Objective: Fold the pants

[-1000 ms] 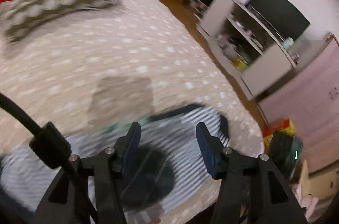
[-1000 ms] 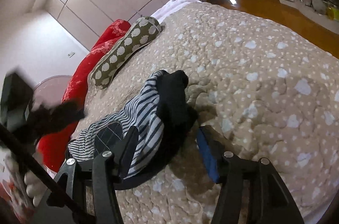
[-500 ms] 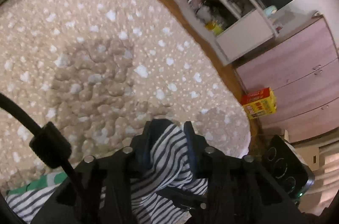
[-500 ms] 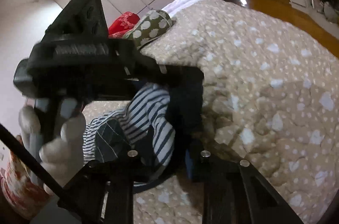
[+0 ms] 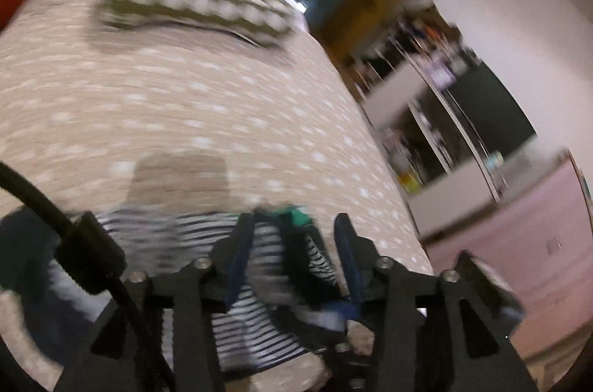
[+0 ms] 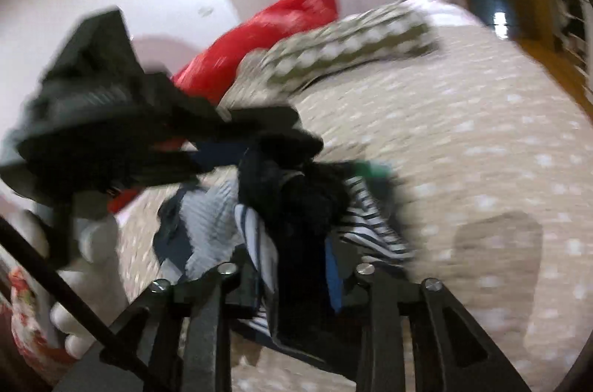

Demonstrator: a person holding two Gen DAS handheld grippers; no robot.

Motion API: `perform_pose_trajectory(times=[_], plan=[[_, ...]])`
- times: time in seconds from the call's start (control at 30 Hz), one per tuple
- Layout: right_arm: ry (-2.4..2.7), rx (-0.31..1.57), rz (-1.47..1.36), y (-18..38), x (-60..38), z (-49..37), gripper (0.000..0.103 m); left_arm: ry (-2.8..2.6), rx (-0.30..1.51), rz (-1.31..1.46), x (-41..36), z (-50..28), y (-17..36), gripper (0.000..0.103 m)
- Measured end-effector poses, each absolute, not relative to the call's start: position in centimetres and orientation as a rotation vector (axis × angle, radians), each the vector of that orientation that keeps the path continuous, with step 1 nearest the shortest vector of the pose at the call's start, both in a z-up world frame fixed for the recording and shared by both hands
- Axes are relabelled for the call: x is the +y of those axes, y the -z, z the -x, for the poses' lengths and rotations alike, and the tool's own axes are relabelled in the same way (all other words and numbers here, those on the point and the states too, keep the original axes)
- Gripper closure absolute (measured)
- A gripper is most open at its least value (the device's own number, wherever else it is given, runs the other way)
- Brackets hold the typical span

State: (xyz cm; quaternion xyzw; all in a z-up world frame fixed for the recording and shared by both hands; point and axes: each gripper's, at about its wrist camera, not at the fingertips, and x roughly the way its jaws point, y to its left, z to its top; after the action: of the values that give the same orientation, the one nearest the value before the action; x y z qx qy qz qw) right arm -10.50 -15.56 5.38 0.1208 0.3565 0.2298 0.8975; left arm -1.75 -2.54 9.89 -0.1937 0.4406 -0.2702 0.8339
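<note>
The pants are navy-and-white striped with dark navy parts and a green tag, bunched on the beige dotted bedspread. In the left wrist view my left gripper has its blue-padded fingers spread, with a fold of the pants between them. In the right wrist view my right gripper is closed on a bunch of the pants. The left gripper's body and the white-gloved hand holding it sit just left of the cloth. Both views are blurred.
An olive dotted pillow and a red cushion lie at the bed's far end. White shelves and a pink cabinet stand right of the bed, beyond its edge.
The left gripper, shut on the pants half a second ago, now has its fingers spread. Both views have swung toward the pillows; the right gripper stays closed on the cloth.
</note>
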Motion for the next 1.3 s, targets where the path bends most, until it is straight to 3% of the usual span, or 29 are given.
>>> perform_pose_trajectory(times=[0.07, 0.3, 0.43, 0.63, 0.77, 0.8, 0.83, 0.9, 1.1, 1.17, 1.2, 1.23, 1.3], plan=[[-0.504, 0.791, -0.226, -4.1, -13.6, 10.0, 0.058, 0.484, 0.891, 0.415, 0.5, 3.3, -10.1, 0.05], [-0.559, 0.701, -0.305, -7.8, -15.0, 11.6, 0.055, 0.326, 0.834, 0.48, 8.0, 7.0, -9.1, 0.05], [-0.523, 0.728, -0.332, -8.5, -14.7, 9.3, 0.075, 0.284, 0.87, 0.466, 7.9, 7.2, -7.0, 0.05], [-0.472, 0.964, -0.303, -2.8, -11.0, 4.1, 0.075, 0.241, 0.948, 0.422, 7.0, 7.2, -4.7, 0.05], [-0.542, 0.865, -0.399, -5.5, -13.3, 5.1, 0.074, 0.237, 0.893, 0.419, 8.0, 8.5, -6.1, 0.05], [-0.53, 0.789, -0.414, -7.0, -14.8, 6.1, 0.066, 0.227, 0.871, 0.41, 8.4, 9.0, -6.6, 0.05], [-0.495, 0.738, -0.405, -7.8, -15.9, 7.0, 0.047, 0.222, 0.857, 0.411, 8.7, 9.3, -6.9, 0.05], [-0.366, 0.667, -0.347, -8.8, -18.5, 8.4, 0.029, 0.215, 0.837, 0.429, 9.2, 9.6, -7.2, 0.05], [-0.356, 0.826, -0.512, -3.5, -21.8, 6.1, 0.029, 0.189, 0.849, 0.488, 9.9, 9.7, -6.6, 0.05], [-0.45, 0.863, -0.6, -1.9, -21.4, 5.3, 0.043, 0.177, 0.855, 0.487, 9.9, 10.1, -6.7, 0.05], [-0.497, 0.879, -0.637, -1.3, -20.8, 5.1, 0.068, 0.168, 0.855, 0.482, 10.0, 10.2, -6.8, 0.05], [-0.506, 0.876, -0.644, -1.2, -20.4, 4.9, 0.082, 0.162, 0.854, 0.478, 10.0, 10.3, -7.0, 0.05], [-0.508, 0.86, -0.655, -1.6, -20.7, 5.1, 0.09, 0.147, 0.851, 0.475, 10.1, 10.5, -7.3, 0.05]])
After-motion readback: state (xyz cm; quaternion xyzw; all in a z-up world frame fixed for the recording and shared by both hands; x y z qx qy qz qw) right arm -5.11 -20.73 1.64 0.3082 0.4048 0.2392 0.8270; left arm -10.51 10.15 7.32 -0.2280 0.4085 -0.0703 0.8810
